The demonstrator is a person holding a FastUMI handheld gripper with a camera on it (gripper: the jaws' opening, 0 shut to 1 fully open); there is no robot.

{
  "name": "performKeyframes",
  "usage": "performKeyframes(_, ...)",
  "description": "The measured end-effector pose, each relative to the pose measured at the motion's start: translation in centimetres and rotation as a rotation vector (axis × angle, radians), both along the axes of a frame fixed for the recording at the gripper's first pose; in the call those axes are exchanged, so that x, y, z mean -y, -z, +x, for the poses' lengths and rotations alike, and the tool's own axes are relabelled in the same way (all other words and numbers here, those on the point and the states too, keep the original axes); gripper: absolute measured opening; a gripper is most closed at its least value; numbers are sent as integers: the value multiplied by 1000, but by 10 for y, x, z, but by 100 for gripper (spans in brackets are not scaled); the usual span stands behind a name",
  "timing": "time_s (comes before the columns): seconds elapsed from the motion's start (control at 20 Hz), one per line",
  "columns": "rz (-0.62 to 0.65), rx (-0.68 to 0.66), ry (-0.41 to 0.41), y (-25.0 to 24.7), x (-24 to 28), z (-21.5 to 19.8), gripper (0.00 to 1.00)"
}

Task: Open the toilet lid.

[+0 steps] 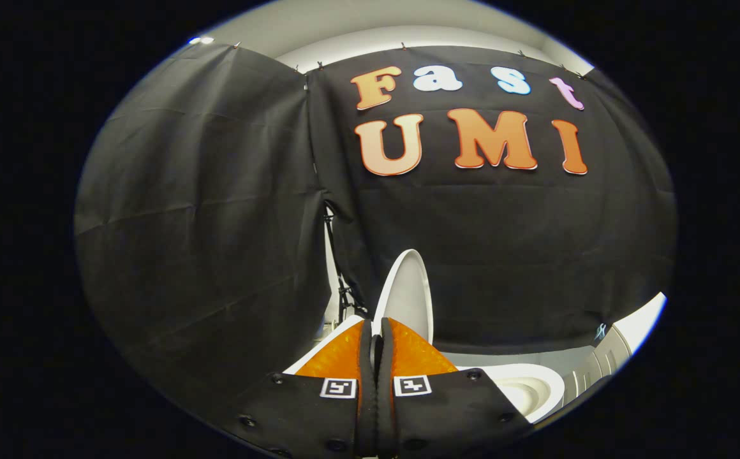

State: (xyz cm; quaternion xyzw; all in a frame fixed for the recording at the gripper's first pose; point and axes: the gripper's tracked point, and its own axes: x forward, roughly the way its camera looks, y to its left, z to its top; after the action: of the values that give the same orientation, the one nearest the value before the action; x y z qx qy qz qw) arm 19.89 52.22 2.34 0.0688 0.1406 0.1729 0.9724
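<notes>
Just ahead of fingers: toilet lid (406, 294), raised upright, white, against black cloth wall (217, 223).
Gripper (375, 341): we see fingers pressed together; lid edge seems pinched between tips, can't confirm.
Bowl rim (536, 386): beside the fingers.

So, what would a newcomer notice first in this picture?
First, the white toilet lid, raised nearly upright just beyond the claw, against the black cloth wall. Next, the claw itself, whose two fingers are closed side by side. Beside them, lower down, the open toilet bowl shows its white rim.
</notes>
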Motion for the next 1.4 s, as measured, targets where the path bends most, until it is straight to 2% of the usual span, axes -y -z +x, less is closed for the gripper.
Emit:
performKeyframes(0.4, -43, -6, -62, 10, -59, -6, 9)
performKeyframes(0.8, -56, -28, -90, 14, -75, -11, 9)
performKeyframes(0.9, -65, -18, -65, 13, -69, -9, 11)
performKeyframes(1.05, -68, -24, -69, 14, -66, -11, 22)
performKeyframes(1.15, -46, -50, -75, 17, -64, -13, 22)
performKeyframes(1.25, 18, -112, -101, 21, -68, -17, 37)
performKeyframes(1.4, 25, -104, -68, 17, -47, -10, 68)
